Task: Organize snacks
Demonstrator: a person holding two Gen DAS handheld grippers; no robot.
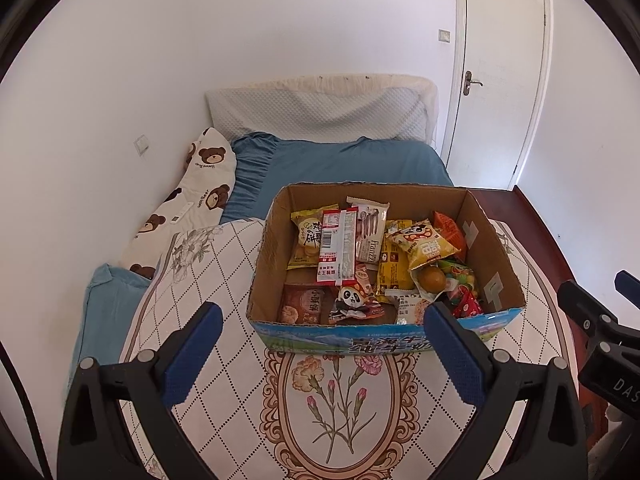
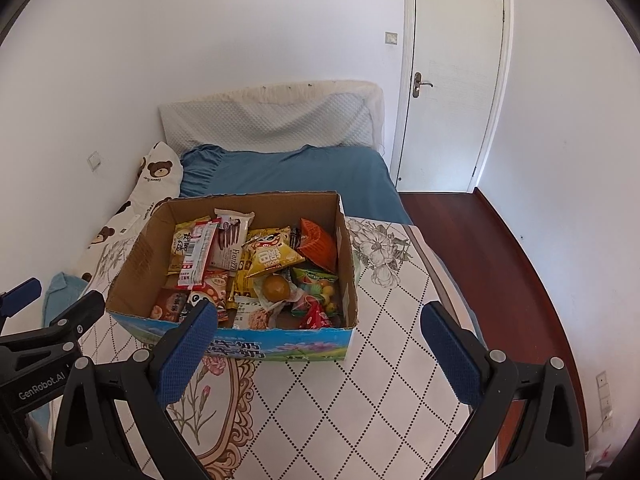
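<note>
An open cardboard box (image 1: 496, 240) (image 2: 136, 256) sits on a patterned quilt on the bed. It holds several snack packs: a red-and-white bar (image 1: 338, 246) (image 2: 198, 252), a yellow panda chip bag (image 1: 426, 244) (image 2: 270, 258), an orange pack (image 1: 450, 230) (image 2: 318, 246) and a round yellow sweet (image 1: 432, 279) (image 2: 275, 289). My left gripper (image 1: 322, 328) is open and empty, just in front of the box. My right gripper (image 2: 320, 326) is open and empty, in front of the box's right half.
The quilt (image 1: 340, 412) (image 2: 396, 340) covers the near bed. A blue sheet (image 1: 340, 160), a teddy-bear pillow (image 1: 200, 196) and a white headboard cover (image 1: 320, 108) lie behind. A white door (image 2: 452, 76) and dark red floor (image 2: 492, 264) are at right.
</note>
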